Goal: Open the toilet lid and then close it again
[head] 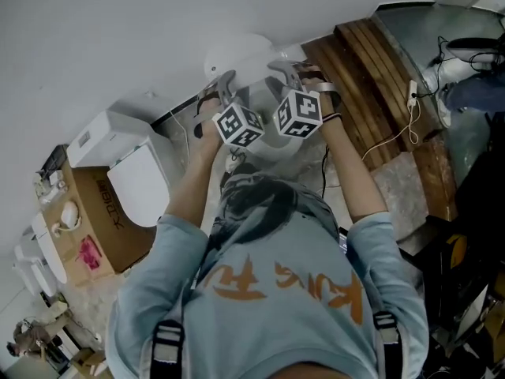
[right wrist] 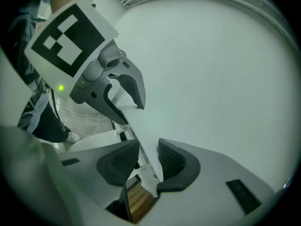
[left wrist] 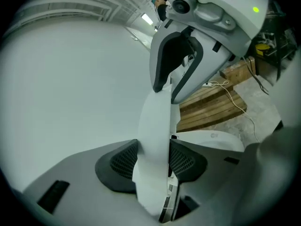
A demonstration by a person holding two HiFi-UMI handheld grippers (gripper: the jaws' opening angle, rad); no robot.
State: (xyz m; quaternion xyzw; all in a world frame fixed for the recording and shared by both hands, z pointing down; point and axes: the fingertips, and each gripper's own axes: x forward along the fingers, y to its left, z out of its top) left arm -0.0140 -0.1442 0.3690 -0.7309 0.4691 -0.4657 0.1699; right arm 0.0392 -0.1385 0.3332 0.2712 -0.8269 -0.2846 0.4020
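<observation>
Head view first: I'm leaning over the toilet [head: 267, 144] with both arms stretched out. My left claw [head: 225, 84] and right claw [head: 286, 69] sit side by side in the upper middle of the frame, up at the toilet lid [head: 237, 54]. The lid is raised and stands on edge close to the white wall [head: 118, 22]. Can't tell if it actually touches the wall.

Left gripper view: the lid's white edge runs straight up the middle of the frame, between my 2 pads. The left claw is partly open, and there's a thin dark gap next to the right-hand pad [left wrist: 188, 161], so it isn't squeezing anything.

Right gripper view, same deal: the lid edge is between the pads and the right claw is partly open. There's a clear gap beside the left-hand pad [right wrist: 117, 164], while the other pad is right up against the lid. Neither claw has a real grip on it.

Also in the head view, wooden planks [head: 371, 77] lie at the upper right. A 2nd toilet [head: 138, 180] stands next to a cardboard box [head: 95, 212] at the left.
</observation>
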